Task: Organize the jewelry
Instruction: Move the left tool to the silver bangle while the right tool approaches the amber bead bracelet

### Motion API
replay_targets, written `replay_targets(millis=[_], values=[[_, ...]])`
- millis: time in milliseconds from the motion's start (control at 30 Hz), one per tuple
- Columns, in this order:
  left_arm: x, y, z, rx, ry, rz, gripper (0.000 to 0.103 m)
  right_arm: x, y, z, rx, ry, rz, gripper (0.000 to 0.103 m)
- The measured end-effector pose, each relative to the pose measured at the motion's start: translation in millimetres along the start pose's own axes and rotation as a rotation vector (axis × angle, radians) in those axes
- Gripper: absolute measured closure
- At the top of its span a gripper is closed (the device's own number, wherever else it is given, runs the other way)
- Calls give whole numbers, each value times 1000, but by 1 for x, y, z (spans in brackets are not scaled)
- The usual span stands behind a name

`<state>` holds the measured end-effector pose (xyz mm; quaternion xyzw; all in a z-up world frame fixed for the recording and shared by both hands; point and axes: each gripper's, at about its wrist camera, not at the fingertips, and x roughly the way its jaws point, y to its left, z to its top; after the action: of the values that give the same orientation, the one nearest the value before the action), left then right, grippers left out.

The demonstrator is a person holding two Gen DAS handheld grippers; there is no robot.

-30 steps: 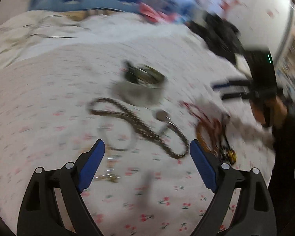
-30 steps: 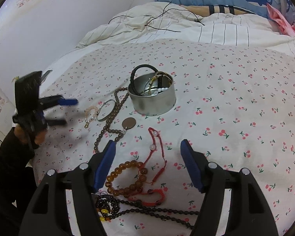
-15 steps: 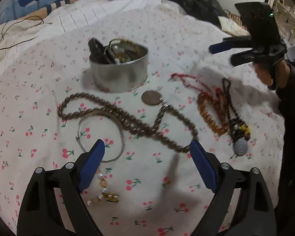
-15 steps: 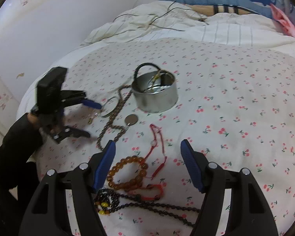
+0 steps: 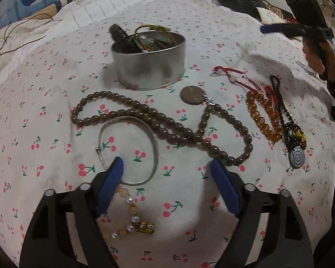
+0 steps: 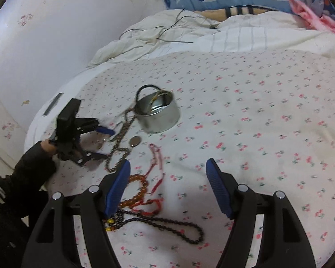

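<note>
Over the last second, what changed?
The left gripper came down and in over the silver bangle, open, gripping nothing. The right gripper lifted back slightly, also open and empty. The tin and the jewelry on the bedspread haven't moved.

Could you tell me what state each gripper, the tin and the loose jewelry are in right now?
Left gripper: open, empty, low over the bangle.
Right gripper: open, empty.
Tin: upright, lidless, partly filled with jewelry.
Brown bead necklace: loose on the bedsheet.
Amber bracelet: on the bedsheet.
</note>
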<state>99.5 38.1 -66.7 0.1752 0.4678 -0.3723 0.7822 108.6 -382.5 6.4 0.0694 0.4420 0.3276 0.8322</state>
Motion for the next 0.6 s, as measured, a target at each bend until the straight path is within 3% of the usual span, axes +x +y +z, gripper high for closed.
replay_targets(millis=[200, 367, 467, 600], values=[[-1, 20, -1, -76, 5, 31, 68, 23, 37, -12, -122, 115, 137, 35], [-2, 21, -3, -75, 2, 23, 75, 57, 75, -28, -222, 230, 225, 35], [-1, 18, -3, -53, 7, 39, 75, 73, 88, -32, -242, 248, 259, 35], [-1, 16, -3, -51, 5, 42, 75, 88, 102, -27, -309, 245, 241, 35]])
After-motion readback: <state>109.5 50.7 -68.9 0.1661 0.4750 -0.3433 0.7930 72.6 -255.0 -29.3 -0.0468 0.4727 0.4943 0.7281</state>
